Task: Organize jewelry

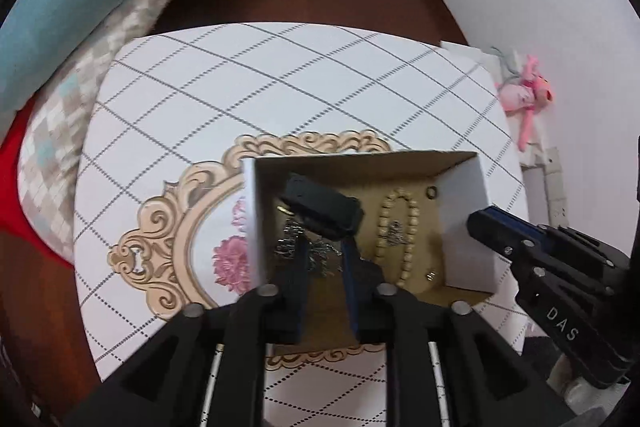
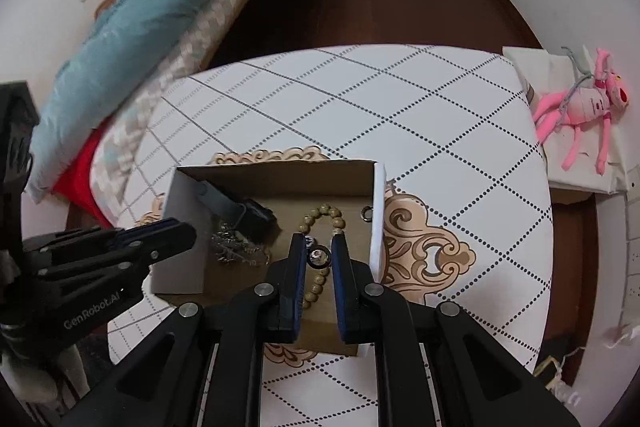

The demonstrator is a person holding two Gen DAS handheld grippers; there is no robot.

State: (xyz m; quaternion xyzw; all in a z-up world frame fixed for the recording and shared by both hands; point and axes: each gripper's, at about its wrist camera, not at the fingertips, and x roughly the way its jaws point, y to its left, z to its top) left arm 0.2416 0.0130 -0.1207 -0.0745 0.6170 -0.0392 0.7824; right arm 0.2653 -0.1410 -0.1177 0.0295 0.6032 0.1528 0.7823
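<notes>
Hovering over the cardboard box point(image 2: 276, 183), the right gripper point(image 2: 318, 247) pinched a small crystal ring point(image 2: 319, 256) above the bead bracelet point(image 2: 322, 251); the left gripper point(image 1: 323, 251) stood slightly parted, empty, over the silver chain point(image 1: 298, 247).

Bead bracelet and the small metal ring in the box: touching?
Apart. In the left wrist view the bead bracelet lies mid-box and the ring sits nearer the far right corner, with bare cardboard floor between them; the right wrist view agrees.
</notes>
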